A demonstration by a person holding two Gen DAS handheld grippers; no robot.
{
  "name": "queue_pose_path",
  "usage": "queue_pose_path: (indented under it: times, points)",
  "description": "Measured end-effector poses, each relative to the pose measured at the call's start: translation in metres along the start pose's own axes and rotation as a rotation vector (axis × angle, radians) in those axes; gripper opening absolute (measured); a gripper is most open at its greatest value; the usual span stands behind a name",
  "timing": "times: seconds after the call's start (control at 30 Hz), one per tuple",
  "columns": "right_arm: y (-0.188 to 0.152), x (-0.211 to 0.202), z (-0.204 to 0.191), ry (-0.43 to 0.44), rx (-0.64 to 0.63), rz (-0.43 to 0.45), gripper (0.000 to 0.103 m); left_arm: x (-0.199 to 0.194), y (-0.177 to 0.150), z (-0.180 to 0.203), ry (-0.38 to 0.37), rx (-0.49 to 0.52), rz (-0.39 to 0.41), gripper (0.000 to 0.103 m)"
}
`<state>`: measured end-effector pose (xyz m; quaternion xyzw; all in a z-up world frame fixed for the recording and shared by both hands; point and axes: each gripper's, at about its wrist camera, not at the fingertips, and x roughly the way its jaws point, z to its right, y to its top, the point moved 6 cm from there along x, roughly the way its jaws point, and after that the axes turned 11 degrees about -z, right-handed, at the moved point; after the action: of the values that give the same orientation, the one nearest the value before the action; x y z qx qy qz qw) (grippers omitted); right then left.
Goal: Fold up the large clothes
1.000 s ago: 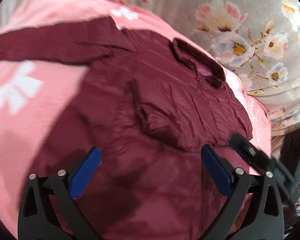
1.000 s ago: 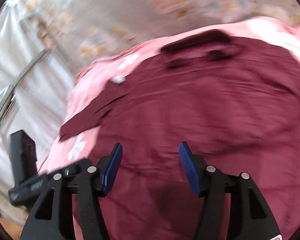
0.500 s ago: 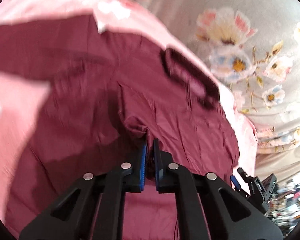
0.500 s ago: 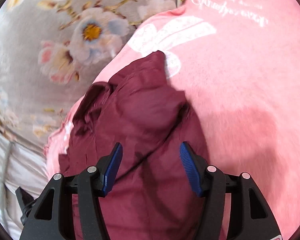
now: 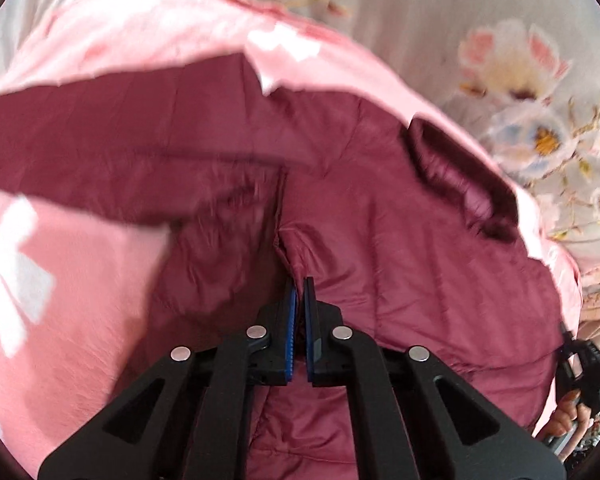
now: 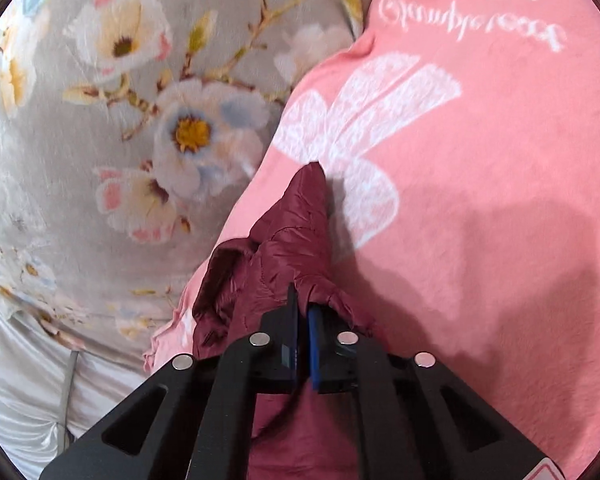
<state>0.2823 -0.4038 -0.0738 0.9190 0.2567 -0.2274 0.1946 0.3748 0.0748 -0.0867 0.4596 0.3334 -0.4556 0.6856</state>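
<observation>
A large maroon quilted jacket lies spread on a pink blanket, one sleeve stretched to the left and its dark collar at the right. My left gripper is shut on a fold of the jacket near its middle. My right gripper is shut on a bunched edge of the same jacket, which rises as a crumpled peak over the blanket. The right gripper also shows at the right edge of the left wrist view, held by a hand.
A grey floral sheet lies beyond the blanket's edge, also in the left wrist view. White satin fabric sits at the lower left. The blanket has white bow prints.
The right gripper, open half a second ago, has shut on the jacket's bunched edge. The left gripper stays shut on its fold and has moved closer over the jacket.
</observation>
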Motion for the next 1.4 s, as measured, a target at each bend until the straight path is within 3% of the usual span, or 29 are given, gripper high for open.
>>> queue_pose_path:
  times: [0.07,0.23,0.43,0.53,0.6,0.7,0.8,0.9,1.1,1.23,1.4]
  points:
    - [-0.003,0.002,0.005,-0.102,-0.055,0.013,0.002,0.013,-0.008,0.0,0.02,0.017,-0.012,0.002]
    - [-0.015,0.028,0.024,-0.366,-0.171,-0.042,0.0,0.018,-0.016,0.006,0.1,0.094,0.043,0.003]
    - [-0.022,0.033,0.012,-0.553,-0.32,-0.061,0.0,0.017,-0.024,0.013,0.183,0.161,0.11,0.004]
    - [-0.033,0.011,0.011,-0.57,-0.292,-0.053,0.012,0.018,-0.023,0.014,0.195,0.168,0.124,0.004]
    - [-0.041,-0.013,0.006,-0.58,-0.265,0.004,0.018,0.017,-0.023,0.013,0.189,0.167,0.128,0.004]
    - [-0.053,-0.02,-0.021,-0.576,-0.346,0.021,0.012,0.018,-0.024,0.014,0.198,0.172,0.135,0.004]
    - [-0.084,0.008,-0.064,-0.52,-0.513,-0.057,0.011,0.018,-0.025,0.017,0.213,0.179,0.139,0.004]
    - [-0.114,0.044,-0.087,-0.466,-0.588,-0.131,0.01,0.018,-0.025,0.017,0.205,0.174,0.138,0.004]
    - [-0.159,0.104,-0.099,-0.484,-0.693,-0.232,0.008,0.018,-0.025,0.015,0.192,0.168,0.139,0.004]
    - [-0.167,0.115,-0.084,-0.519,-0.704,-0.247,0.007,0.018,-0.025,0.015,0.175,0.162,0.14,0.004]
    - [-0.178,0.118,-0.085,-0.576,-0.769,-0.205,0.007,0.017,-0.024,0.012,0.151,0.15,0.139,0.004]
